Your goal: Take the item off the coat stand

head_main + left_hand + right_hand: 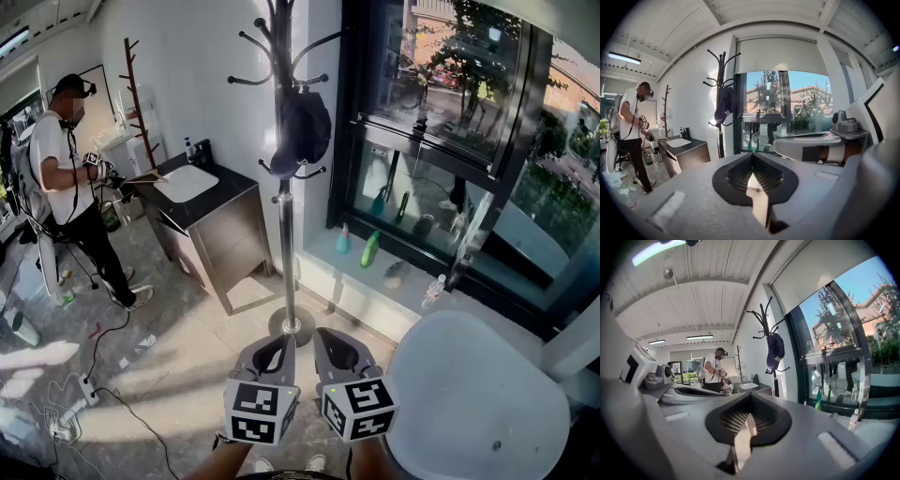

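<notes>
One cap; coat stand top cropped

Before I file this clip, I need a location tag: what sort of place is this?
Likely an indoor room staged for recording: a coat stand with a cap, a sink cabinet, and another person wearing head-mounted gear.

Below you, the tiled floor carries the coat stand on its round base, 1 dark sink cabinet beside it, and 1 power strip at your left.
</notes>
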Demonstrator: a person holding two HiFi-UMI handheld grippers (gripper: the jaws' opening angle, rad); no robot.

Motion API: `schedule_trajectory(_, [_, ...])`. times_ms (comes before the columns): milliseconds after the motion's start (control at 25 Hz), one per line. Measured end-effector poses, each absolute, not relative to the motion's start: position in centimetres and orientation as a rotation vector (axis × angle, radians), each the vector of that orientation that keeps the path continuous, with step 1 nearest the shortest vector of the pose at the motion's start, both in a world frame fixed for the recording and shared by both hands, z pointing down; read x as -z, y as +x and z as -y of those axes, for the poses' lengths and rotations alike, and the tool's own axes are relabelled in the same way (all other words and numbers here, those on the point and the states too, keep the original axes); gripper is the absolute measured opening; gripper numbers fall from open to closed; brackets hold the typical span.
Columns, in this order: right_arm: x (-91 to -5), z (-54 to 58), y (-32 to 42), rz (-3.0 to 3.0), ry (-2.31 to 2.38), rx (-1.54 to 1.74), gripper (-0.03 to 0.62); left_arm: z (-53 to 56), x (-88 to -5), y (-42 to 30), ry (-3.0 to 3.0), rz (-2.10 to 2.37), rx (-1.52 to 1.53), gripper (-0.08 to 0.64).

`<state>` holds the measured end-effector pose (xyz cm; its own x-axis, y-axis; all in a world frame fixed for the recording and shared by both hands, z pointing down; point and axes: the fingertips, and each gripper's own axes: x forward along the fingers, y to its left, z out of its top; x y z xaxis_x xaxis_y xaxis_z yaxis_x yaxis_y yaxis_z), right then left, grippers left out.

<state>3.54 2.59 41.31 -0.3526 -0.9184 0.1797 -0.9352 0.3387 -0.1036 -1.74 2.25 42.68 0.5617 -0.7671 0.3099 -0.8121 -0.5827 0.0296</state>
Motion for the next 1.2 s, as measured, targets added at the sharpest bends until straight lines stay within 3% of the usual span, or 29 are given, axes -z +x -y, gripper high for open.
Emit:
schedule_trajectory(640, [-41.9, -0.6, 8.2, 2.482, 1.741, -0.323, 0.005, 0.0, -42.5, 2.1, 2.602, 1.421, -0.403, 0.000])
schedule_trajectory(1200, [-41.7, 9.0, 7.9, 2.409, 1.784, -0.274, 0.006, 10.2, -42.9, 2.1, 2.629, 1.316, -0.368, -0.002])
